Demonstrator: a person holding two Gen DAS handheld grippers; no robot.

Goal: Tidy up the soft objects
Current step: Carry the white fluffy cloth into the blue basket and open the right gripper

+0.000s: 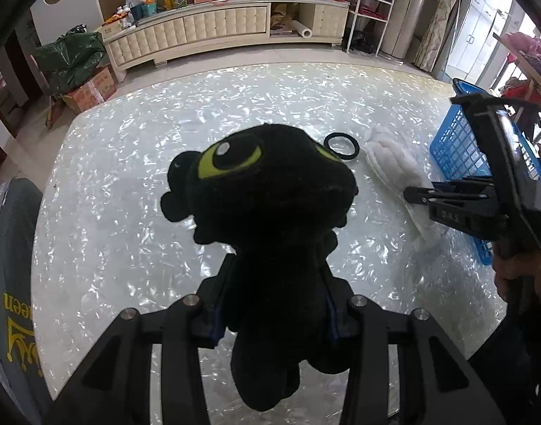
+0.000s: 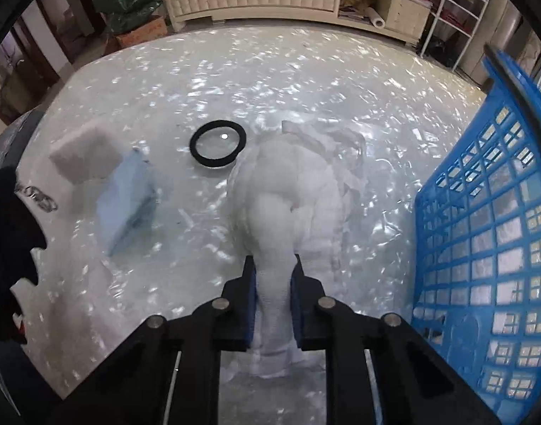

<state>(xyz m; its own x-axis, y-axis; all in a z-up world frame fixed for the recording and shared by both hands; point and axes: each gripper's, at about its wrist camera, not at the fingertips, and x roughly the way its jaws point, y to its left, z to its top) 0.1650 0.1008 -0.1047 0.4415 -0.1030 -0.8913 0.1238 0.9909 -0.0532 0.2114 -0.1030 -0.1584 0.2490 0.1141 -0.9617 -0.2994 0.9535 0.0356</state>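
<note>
My left gripper [image 1: 275, 283] is shut on a black plush toy [image 1: 267, 198] with green eyes and holds it above the shiny table [image 1: 129, 163]. My right gripper [image 2: 273, 272] is shut on a white folded cloth [image 2: 288, 191] that lies on the table; it also shows in the left wrist view [image 1: 394, 166], with the right gripper [image 1: 417, 194] at its near end. A blue plastic basket [image 2: 483, 219] stands just right of the cloth, and shows in the left wrist view [image 1: 458, 145]. The plush's edge [image 2: 8, 233] shows at the left of the right wrist view.
A black hair tie [image 2: 217, 143] lies on the table beyond the cloth, also in the left wrist view [image 1: 341, 145]. A white sponge block [image 2: 86, 156] and a pale blue flat piece [image 2: 129, 198] lie left of it. A grey bag [image 1: 12, 283] sits at the table's left edge.
</note>
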